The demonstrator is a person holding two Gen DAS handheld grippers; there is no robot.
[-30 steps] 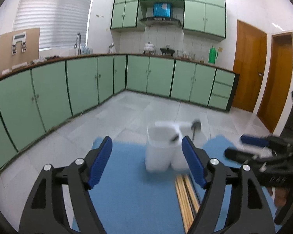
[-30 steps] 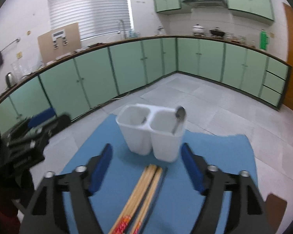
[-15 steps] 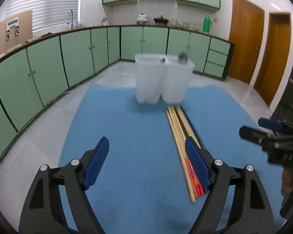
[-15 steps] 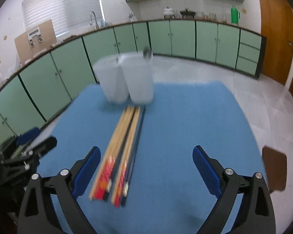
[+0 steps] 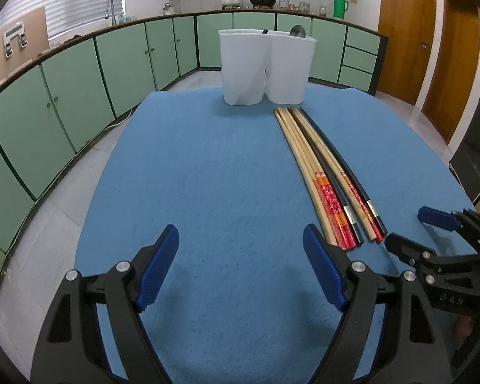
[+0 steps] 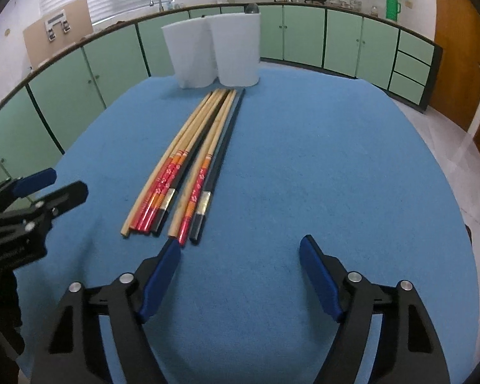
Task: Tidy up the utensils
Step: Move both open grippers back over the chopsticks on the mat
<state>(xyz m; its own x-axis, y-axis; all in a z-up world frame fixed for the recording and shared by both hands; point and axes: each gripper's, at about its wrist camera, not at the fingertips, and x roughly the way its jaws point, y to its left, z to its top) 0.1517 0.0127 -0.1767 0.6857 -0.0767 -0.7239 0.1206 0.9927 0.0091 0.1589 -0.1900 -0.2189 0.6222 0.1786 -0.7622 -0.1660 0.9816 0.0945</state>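
The chopsticks (image 5: 328, 177) lay flat on the blue mat (image 5: 214, 172), side by side in a tight bundle of pale wooden and black sticks. Their long axis ran near to far. The thin tips pointed away, toward the holder (image 5: 267, 65), and stopped just short of its base. The thick ends, banded in red and orange on the wooden sticks and in silver on the black ones, lay nearest. In the right wrist view the bundle (image 6: 188, 163) leaned slightly, its far tips further right than its near ends, and the near ends fanned into two small groups with a narrow gap between.

The holder was a white two-compartment tub standing upright at the far edge of the mat. A spoon (image 5: 297, 31) stood in its right compartment, bowl up above the rim. A dark tip showed above the rim near the wall between the compartments; I could not tell what it was.

The left gripper (image 5: 241, 265) hung over bare mat, left of the near ends of the chopsticks, jaws spread wide with nothing between them. The right gripper (image 6: 240, 275) sat just right of those ends, its left finger (image 6: 160, 283) close beside the red-banded butts but not touching. Its jaws had just been closing a little, yet stood apart and gripped nothing.

Beyond the mat ran green cabinets (image 5: 80, 86) and, far right, wooden doors (image 5: 406, 32).
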